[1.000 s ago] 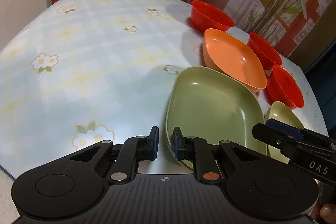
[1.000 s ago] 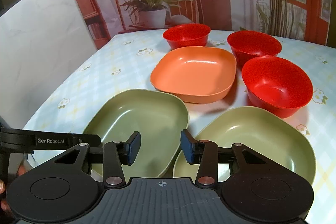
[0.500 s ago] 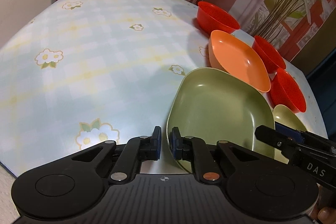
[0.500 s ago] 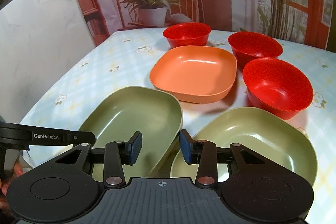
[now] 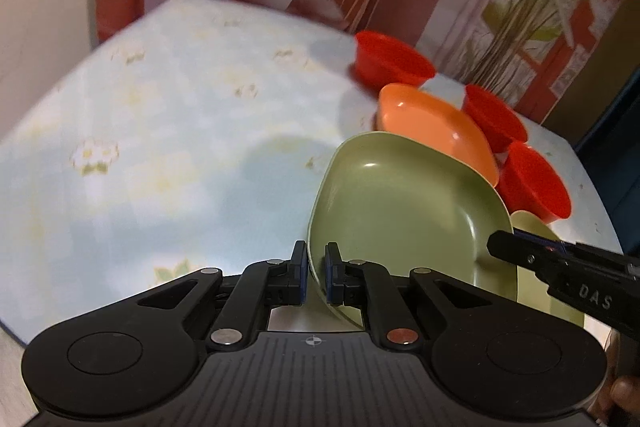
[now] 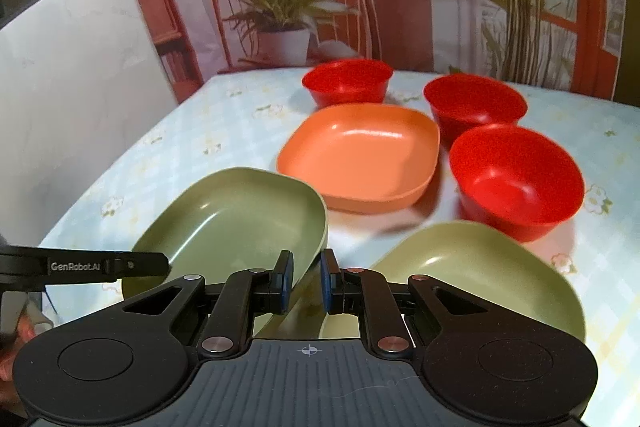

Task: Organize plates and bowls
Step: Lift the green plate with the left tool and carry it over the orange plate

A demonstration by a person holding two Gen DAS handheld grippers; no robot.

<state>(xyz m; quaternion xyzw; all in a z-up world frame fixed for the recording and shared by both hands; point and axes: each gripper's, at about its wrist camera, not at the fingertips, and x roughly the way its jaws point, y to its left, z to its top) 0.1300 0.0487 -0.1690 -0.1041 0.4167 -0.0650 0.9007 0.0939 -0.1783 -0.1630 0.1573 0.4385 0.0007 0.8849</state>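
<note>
My left gripper is shut on the near rim of a green plate, which is lifted and tilted. The same green plate shows in the right wrist view, with its right rim between the fingers of my right gripper, which has narrowed around that rim; I cannot tell if the pads touch it. A second green plate lies on the table to the right. An orange plate lies behind them. Three red bowls stand around the orange plate.
The table has a pale floral cloth; its left half holds nothing. A white wall runs along the left side. A chair and a potted plant stand behind the far edge.
My left gripper closed on the green plate's rim and lifted and tilted it. My right gripper's fingers narrowed around the plate's other rim.
</note>
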